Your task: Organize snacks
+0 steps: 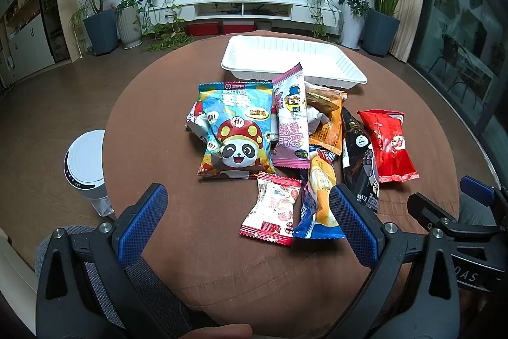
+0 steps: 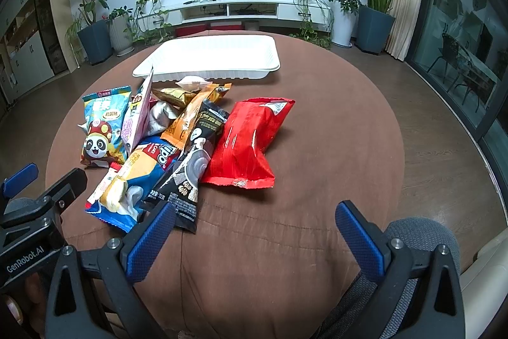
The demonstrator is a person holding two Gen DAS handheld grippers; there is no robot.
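**Visitor:** Living room, round table under a brown cloth (image 1: 197, 243): where do the snacks stand?

**Photographer:** Heaped at the table's centre, none yet in the empty white plastic tray (image 1: 346, 65) at twelve o'clock beyond them. Both tools hover at the near edge. The left blue-padded gripper (image 1: 247, 224) has its jaws spread wide, holding nothing; the right blue-padded gripper (image 2: 254, 237) likewise gapes empty.

**Visitor:** Which packet goes first, would you say?

**Photographer:** My guess is the small red-and-white sweet wrapper (image 1: 271, 208). It lies just ahead of the left jaws, at twelve o'clock, its long axis running from eleven toward five. The blue-and-yellow cake packet (image 1: 317, 199) touches it at three o'clock. The left tool is nearer both.

**Visitor:** And the right?

**Photographer:** The glossy red crinkled bag (image 2: 247, 142) sits at twelve o'clock from it, farther off, the black sachet (image 2: 190, 173) at eleven.
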